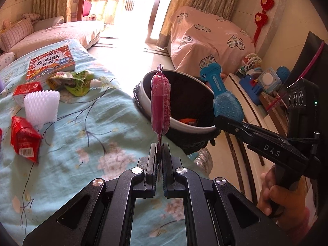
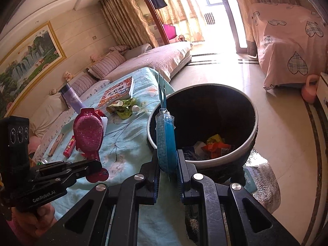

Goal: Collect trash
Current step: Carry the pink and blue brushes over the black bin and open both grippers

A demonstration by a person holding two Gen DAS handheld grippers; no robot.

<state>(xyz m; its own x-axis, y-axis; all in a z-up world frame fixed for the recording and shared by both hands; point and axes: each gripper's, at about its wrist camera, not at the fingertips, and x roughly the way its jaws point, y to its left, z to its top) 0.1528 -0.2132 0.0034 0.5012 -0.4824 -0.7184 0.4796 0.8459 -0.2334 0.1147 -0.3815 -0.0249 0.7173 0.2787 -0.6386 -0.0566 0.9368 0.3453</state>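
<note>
My left gripper [image 1: 159,146] is shut on the bottom edge of a pink blister pack [image 1: 160,102], which stands upright and edge-on beside the bin. My right gripper [image 2: 167,153] is shut on a blue blister pack [image 2: 166,141] at the near rim of the trash bin [image 2: 205,162]. The bin is white-rimmed with a black liner and holds orange and yellow wrappers [image 2: 215,145]. The left wrist view shows the right gripper [image 1: 218,119] holding the blue blister pack [image 1: 226,101] over the trash bin [image 1: 147,106]. The right wrist view shows the left gripper [image 2: 96,164] holding the pink blister pack [image 2: 88,135] above the table.
On the teal flowered tablecloth [image 1: 92,135] lie red cartons [image 1: 24,141], a white foam net [image 1: 42,104], a green wrapper [image 1: 71,82] and a book [image 1: 51,61]. A purple bottle [image 2: 71,98] and red tube [image 2: 69,146] are further left. Toys [image 1: 264,80] crowd the shelf to the right.
</note>
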